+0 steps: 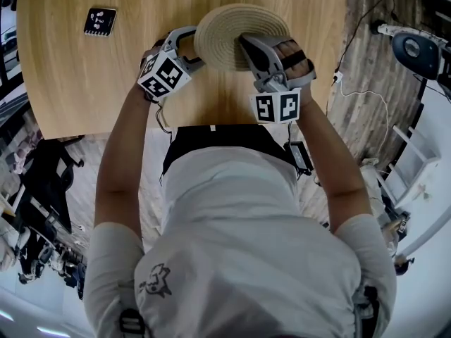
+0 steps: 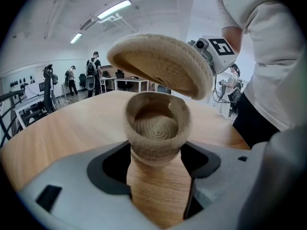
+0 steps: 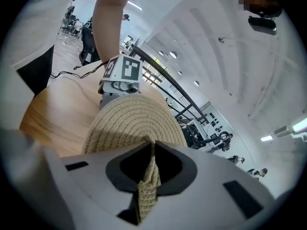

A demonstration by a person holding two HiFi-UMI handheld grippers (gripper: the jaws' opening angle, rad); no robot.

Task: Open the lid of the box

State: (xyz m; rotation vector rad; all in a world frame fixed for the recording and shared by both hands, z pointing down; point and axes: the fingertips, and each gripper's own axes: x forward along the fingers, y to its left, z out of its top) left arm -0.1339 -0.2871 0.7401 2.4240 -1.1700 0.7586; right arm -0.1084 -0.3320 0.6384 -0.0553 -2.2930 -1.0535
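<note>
From your head view the lid (image 1: 236,34) covers the box (image 2: 157,128) entirely, along with the jaws of your left gripper (image 2: 156,163). The table's (image 1: 70,69) far edge runs off the top of that picture, and the print on the black card (image 1: 100,21) at far left is too small to read. In the right gripper view the lid hides the box and all of your left gripper but its marker cube (image 3: 125,70). In the left gripper view it hides most of your right gripper (image 3: 151,164).

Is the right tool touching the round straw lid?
Touching. The right gripper view shows the right tool pinching the edge of the lid tight between its jaws.
</note>
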